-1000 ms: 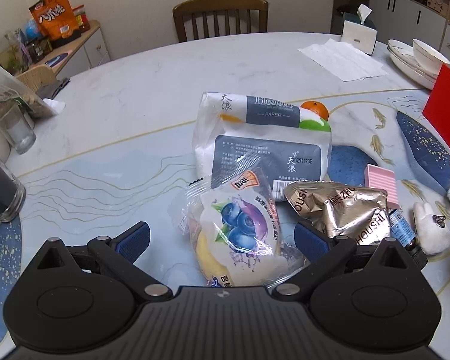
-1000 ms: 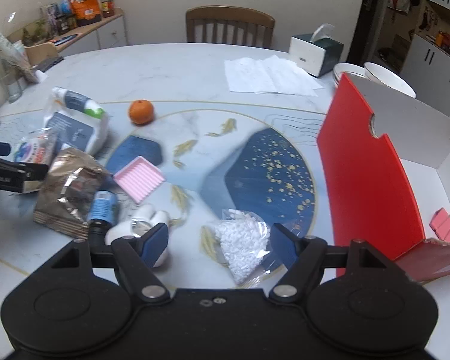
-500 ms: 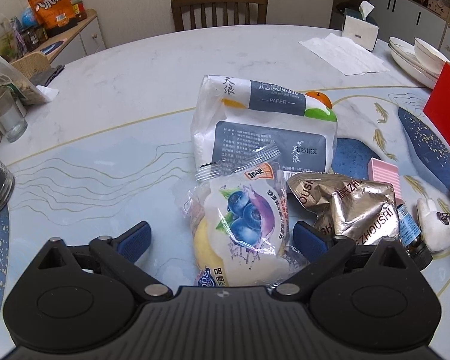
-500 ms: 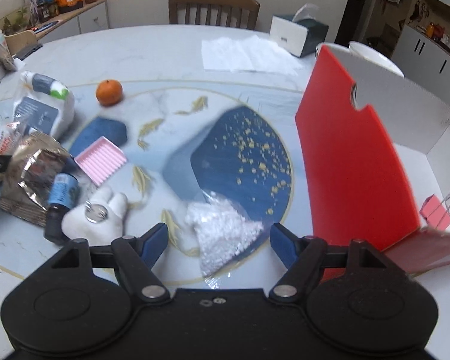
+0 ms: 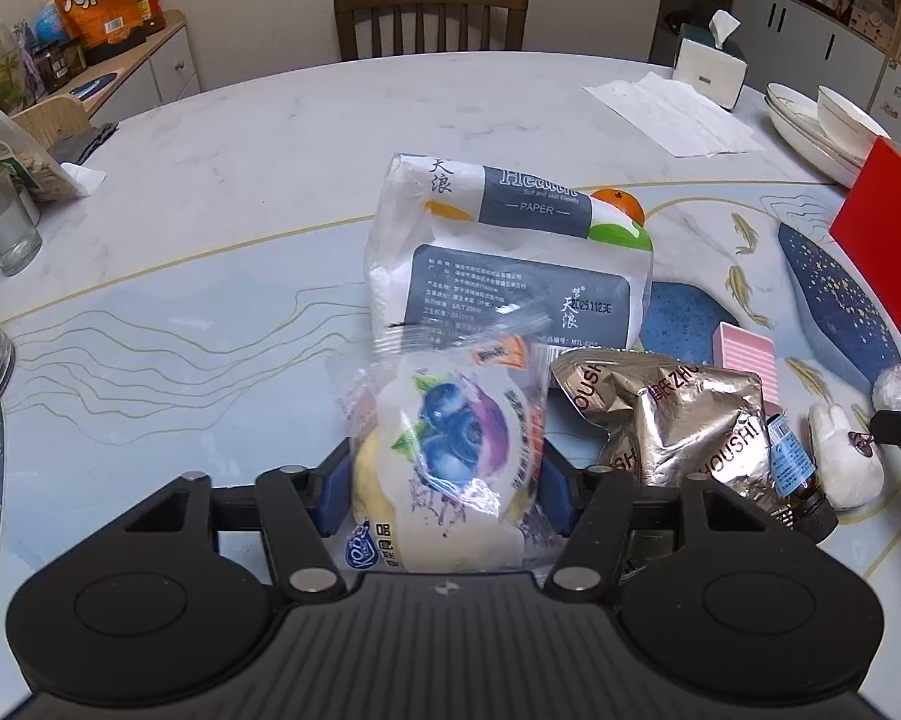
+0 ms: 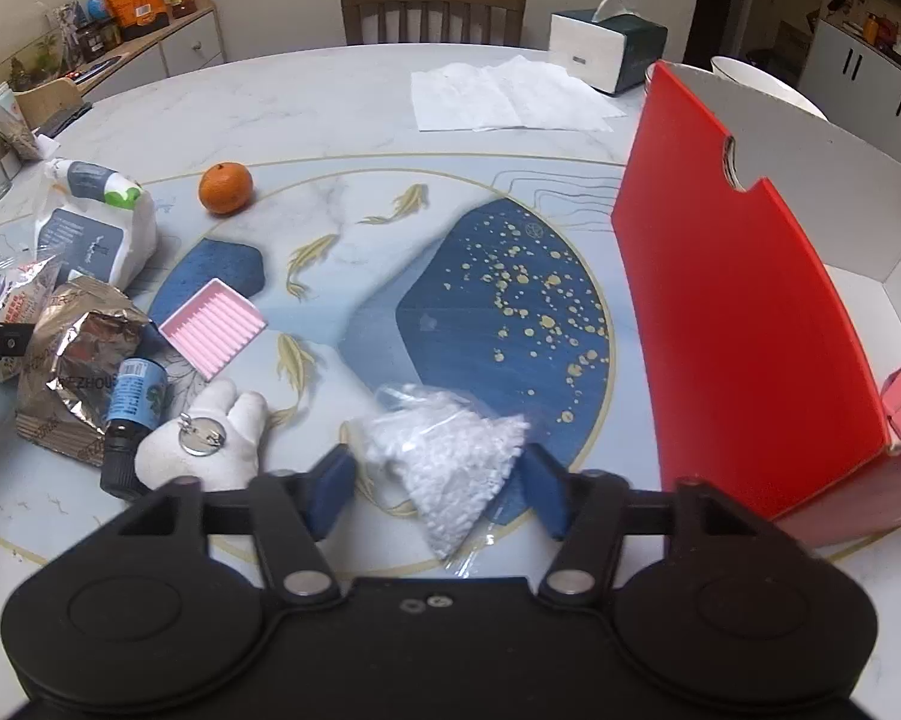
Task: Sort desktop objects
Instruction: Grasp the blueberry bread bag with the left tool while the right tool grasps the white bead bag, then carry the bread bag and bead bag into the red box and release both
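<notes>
Clear plastic wraps the blueberry snack pack (image 5: 450, 456), squeezed between the closing blue pads of the left gripper (image 5: 441, 495) — tissue pack (image 5: 510, 264) at twelve o'clock. Right gripper (image 6: 438, 489) closes around the bag of white beads (image 6: 450, 462), pads just beside it — red box (image 6: 744, 324) at two o'clock.

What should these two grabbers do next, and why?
Probably finish squeezing, then lift. The left gripper is closing, its blue fingers flanking the clear blueberry-print snack bag; the right gripper is closing around the clear bag of white pellets. Both bags still lie on the marble table.
</notes>
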{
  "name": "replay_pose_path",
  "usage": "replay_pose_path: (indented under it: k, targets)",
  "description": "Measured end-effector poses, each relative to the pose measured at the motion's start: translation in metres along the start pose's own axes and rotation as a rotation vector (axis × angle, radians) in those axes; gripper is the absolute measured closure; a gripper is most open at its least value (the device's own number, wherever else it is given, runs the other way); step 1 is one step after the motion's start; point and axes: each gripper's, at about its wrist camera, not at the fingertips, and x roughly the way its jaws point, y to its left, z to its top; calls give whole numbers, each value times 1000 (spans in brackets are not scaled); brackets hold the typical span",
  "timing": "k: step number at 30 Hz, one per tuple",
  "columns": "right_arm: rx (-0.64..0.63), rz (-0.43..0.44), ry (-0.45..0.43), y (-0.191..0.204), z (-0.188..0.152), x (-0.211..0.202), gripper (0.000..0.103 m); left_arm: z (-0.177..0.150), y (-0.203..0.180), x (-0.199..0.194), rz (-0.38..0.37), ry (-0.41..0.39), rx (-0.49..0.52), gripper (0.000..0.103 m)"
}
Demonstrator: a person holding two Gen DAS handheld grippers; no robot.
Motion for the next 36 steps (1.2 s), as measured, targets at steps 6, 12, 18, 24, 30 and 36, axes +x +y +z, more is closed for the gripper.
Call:
replay_pose_path:
  k: [6,12,18,24,30,36]
  targets:
    - [3,-2,-7,-4,-2,-5,65,-2,-2,-5,20,4,-2,48]
    - [3,14,-21,-6,-2,-17,67,-3,-3,-19,26,-1,-13,49]
    - [2,37,-42,-6,0,-35,67,-1,-9,-44,14,-29,-23,49]
    - [-6,66,-80,-8,6,-58,67,0,-24,-65,-7,-48,-21,49]
    - [-12,88,-118,-15,15,-81,67,7,-48,-86,-35,-83,-5,49]
    - [-6,122,-158,-30,23,-108,67,17,-78,-104,-67,-113,16,49]
